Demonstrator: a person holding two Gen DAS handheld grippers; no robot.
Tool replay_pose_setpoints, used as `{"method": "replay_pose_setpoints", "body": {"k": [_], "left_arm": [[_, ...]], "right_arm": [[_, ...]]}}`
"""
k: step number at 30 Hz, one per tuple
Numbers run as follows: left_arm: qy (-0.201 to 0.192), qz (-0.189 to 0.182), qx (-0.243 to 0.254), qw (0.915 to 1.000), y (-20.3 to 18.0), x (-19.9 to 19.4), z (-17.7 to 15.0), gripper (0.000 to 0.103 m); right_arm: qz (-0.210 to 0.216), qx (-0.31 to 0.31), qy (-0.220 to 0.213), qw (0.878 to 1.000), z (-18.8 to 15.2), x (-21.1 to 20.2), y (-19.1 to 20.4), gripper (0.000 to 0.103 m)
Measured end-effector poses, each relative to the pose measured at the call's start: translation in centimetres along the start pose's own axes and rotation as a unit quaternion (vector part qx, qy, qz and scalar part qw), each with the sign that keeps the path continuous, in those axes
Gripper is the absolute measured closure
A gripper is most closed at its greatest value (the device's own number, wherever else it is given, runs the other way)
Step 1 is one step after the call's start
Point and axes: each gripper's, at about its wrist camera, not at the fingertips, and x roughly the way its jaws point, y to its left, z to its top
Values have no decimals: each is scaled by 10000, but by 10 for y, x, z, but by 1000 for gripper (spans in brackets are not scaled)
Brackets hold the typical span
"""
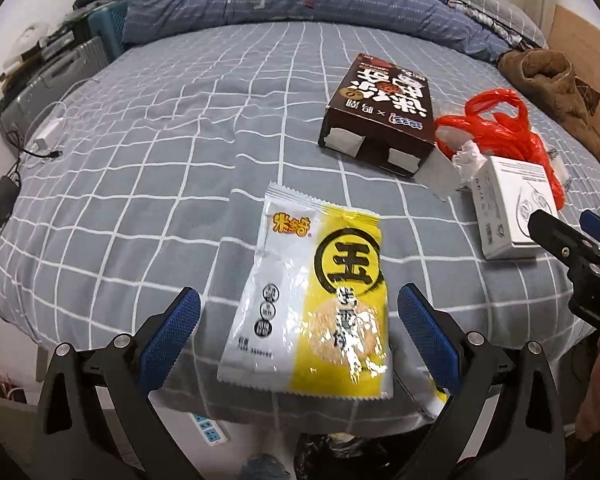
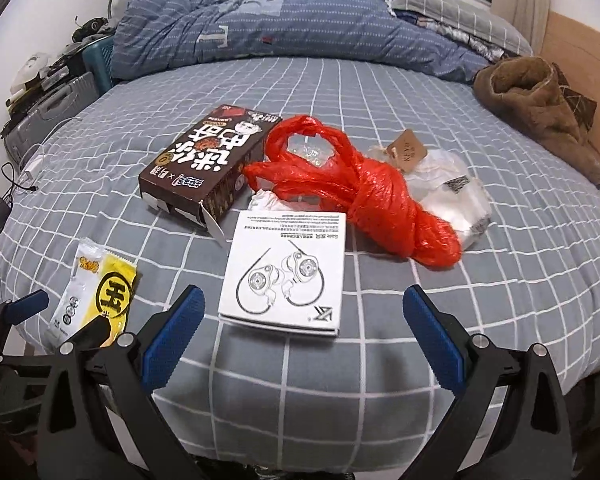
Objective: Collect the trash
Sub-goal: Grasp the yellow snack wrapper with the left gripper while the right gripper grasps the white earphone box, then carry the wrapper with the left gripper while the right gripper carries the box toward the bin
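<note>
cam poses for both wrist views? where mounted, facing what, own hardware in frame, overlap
Left wrist: on the left gripper, looking forward over the bed at the yellow snack packet; own open fingers show, and the right gripper enters at right.
Right wrist: on the right gripper, facing the white earphone box and red plastic bag; own open fingers show, left gripper at left.
Shared: packet, white box, red bag, brown carton.

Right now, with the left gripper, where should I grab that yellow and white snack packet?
Probably the near crimped end of the snack packet. It lies flat, partly past the bed's edge, between the open jaws of the left gripper. Come in level from the front and pinch that overhang rather than digging at the flat face.
</note>
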Motion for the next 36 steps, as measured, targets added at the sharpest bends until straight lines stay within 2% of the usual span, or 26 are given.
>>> {"method": "replay_pose_setpoints", "body": {"k": [13,15,20,25,29,36], "left_arm": [[271,-34,78,9996,-6,24,8,8],[349,-11,47,9994,-6,28,8,13],[349,-6,-6,9994,-4,27,9,32],[298,-65,-80,9995,-2,23,11,48],[251,-58,-105,9996,0,18,12,54],[69,-107,-131,9998,-2,1,16,57]], "right_arm": [[33,132,398,9991,7,35,7,8],[49,149,461,9988,6,39,7,9],[87,133,687,9975,5,48,6,29],[116,124,657,9977,2,46,6,31],[146,154,583,9981,3,40,4,31],[178,98,379,9991,6,21,4,31]]}}
